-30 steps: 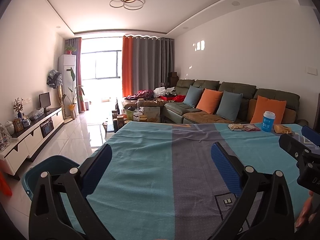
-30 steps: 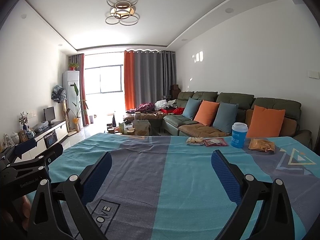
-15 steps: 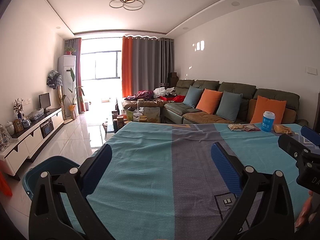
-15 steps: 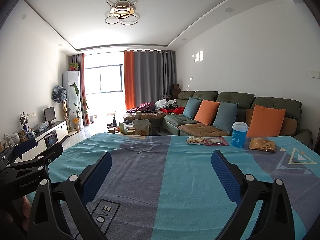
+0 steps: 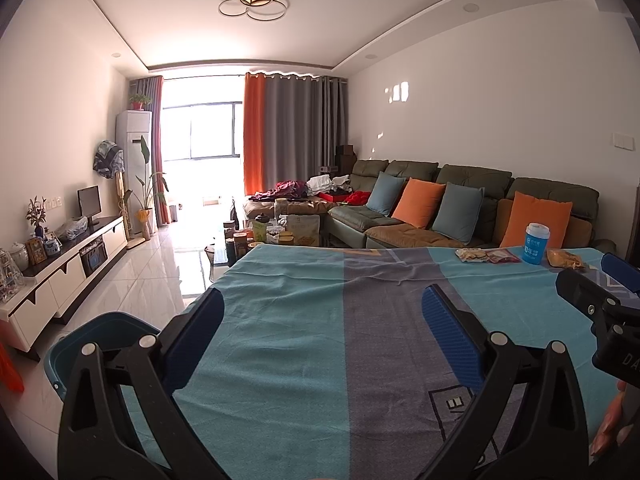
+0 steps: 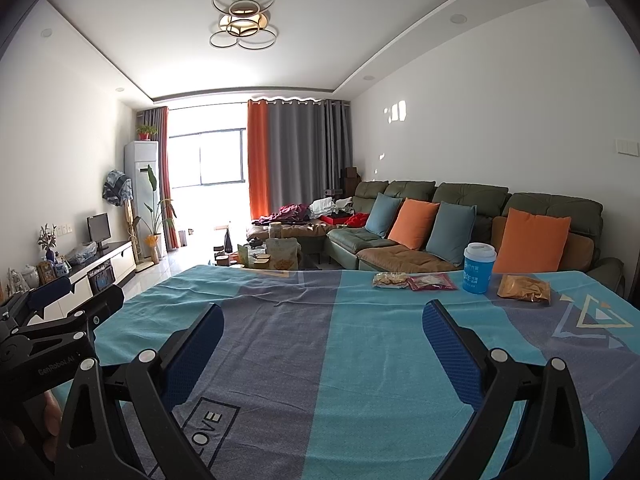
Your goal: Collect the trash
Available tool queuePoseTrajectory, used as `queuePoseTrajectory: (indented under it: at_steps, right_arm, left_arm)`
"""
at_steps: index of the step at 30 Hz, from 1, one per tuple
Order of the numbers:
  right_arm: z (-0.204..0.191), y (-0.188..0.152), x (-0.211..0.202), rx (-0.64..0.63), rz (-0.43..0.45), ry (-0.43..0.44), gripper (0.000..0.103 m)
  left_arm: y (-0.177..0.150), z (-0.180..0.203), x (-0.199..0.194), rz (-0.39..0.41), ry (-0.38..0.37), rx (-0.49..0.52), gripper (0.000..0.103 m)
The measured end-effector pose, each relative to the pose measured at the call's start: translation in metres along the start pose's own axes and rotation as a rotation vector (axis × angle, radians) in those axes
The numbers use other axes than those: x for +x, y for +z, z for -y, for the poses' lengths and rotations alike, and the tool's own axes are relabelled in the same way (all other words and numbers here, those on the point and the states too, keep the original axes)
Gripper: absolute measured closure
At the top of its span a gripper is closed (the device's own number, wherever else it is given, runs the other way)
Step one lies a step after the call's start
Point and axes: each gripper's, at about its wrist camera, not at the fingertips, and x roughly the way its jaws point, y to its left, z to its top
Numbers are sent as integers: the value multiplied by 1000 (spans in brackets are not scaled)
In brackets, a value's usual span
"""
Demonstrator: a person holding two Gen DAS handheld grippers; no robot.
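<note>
- The left gripper [image 5: 322,322] has its two blue-padded fingers [image 5: 452,340] spread wide, with nothing between them. It hovers over a table covered by a teal and grey-blue striped cloth [image 5: 304,320].
- The right gripper [image 6: 322,326] is also spread wide and empty, above the same cloth, near a printed box that contains the letters "OVE".
- Each gripper shows at the edge of the other's view: the right one at the far right of the left wrist view, the left one at the far left of the right wrist view. A bit of the person's hand shows beside each.
- The trash lies in a row at the far right part of the table, well apart from both grippers.
- From left to right in that row: a pale crumpled snack wrapper [image 6: 390,280], touching a flat red packet [image 6: 432,282], then an upright blue cup with a white lid [image 6: 479,268], then a crumpled golden-brown wrapper [image 6: 524,289].
- A blue bin [image 5: 80,336] stands on the white tiled floor just beside the table's left edge, seen in the left wrist view.
- Beyond the table is a green sofa [image 6: 472,200] with orange and blue-grey cushions.
- Further back are a cluttered low table, orange and grey curtains and a bright window.
</note>
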Motion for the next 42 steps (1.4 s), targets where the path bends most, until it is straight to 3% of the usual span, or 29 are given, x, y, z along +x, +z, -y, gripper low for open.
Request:
queuePoseTrajectory:
  at_steps: [42]
  right_arm:
    - [-3,-1,-2,5,-2,5,7]
  left_arm:
    - [1,-1,1,4,5,-2,6]
